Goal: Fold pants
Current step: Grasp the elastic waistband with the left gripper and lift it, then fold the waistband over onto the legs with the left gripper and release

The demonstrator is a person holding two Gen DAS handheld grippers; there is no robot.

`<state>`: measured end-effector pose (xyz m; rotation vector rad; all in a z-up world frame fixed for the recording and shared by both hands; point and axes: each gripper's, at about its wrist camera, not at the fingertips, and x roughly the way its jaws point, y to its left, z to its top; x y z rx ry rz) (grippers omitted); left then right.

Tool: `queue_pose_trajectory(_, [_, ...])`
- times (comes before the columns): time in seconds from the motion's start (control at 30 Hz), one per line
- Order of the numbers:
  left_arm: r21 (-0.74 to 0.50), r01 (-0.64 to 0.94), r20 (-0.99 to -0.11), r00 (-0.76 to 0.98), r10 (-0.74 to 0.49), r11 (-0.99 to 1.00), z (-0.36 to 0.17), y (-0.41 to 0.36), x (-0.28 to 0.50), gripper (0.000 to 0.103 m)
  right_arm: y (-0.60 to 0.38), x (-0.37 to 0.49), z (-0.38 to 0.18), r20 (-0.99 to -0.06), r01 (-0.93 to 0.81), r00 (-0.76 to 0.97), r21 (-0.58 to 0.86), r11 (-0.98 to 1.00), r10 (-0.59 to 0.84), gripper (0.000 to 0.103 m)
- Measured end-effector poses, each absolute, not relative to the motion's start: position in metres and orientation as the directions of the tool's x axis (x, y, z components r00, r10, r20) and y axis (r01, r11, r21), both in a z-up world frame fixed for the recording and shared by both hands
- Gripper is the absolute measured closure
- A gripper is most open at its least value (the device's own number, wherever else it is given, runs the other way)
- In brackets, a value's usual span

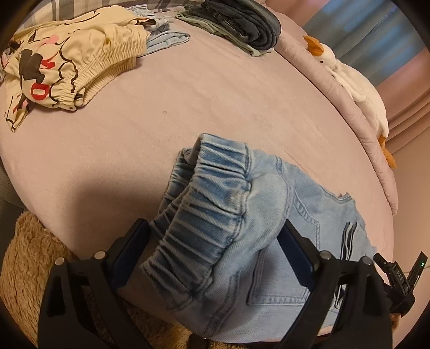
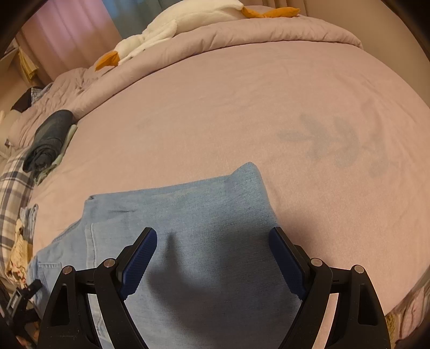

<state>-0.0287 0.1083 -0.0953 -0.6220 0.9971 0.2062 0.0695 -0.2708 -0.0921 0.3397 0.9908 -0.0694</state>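
Light blue denim pants (image 1: 242, 214) lie on the pink bed sheet (image 1: 188, 107) near its front edge. Their elastic waistband (image 1: 207, 204) is bunched up between the fingers of my left gripper (image 1: 215, 233), whose jaws stand wide apart around it without pinching. In the right wrist view the folded leg part of the pants (image 2: 201, 228) lies flat. My right gripper (image 2: 213, 236) hovers over it, open and empty. The other gripper's body shows at the right edge of the left wrist view (image 1: 400, 279).
A cream printed garment (image 1: 67, 61) lies at the back left. Folded dark jeans on green clothes (image 1: 242, 24) sit at the back. A white goose plush (image 1: 357, 86) lies on the rolled duvet (image 2: 242, 35). A beige fluffy rug (image 1: 24, 268) lies below the bed edge.
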Motion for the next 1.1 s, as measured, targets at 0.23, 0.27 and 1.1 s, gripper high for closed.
queue_pose_trajectory(0.23, [-0.400,-0.428,-0.822,0.558,-0.111,0.810,-0.100,0.108,-0.028,0.012,-0.270,0.071,-0.094,-0.833,0.212,0.547,0.240,0.947,0.088,0.018])
queue_pose_trajectory(0.27, [-0.391,-0.426,-0.822,0.560,-0.102,0.816,-0.099,0.106,-0.028,0.022,-0.269,0.071,-0.094,-0.833,0.212,0.546,0.237,0.948,0.086,0.018])
queue_pose_trajectory(1.1, [-0.520,-0.024,-0.592,0.731,-0.340,0.854,0.005,0.003,-0.032,0.059,-0.281,0.062,-0.084,-0.807,0.211,0.578,0.297,0.931,0.126,0.018])
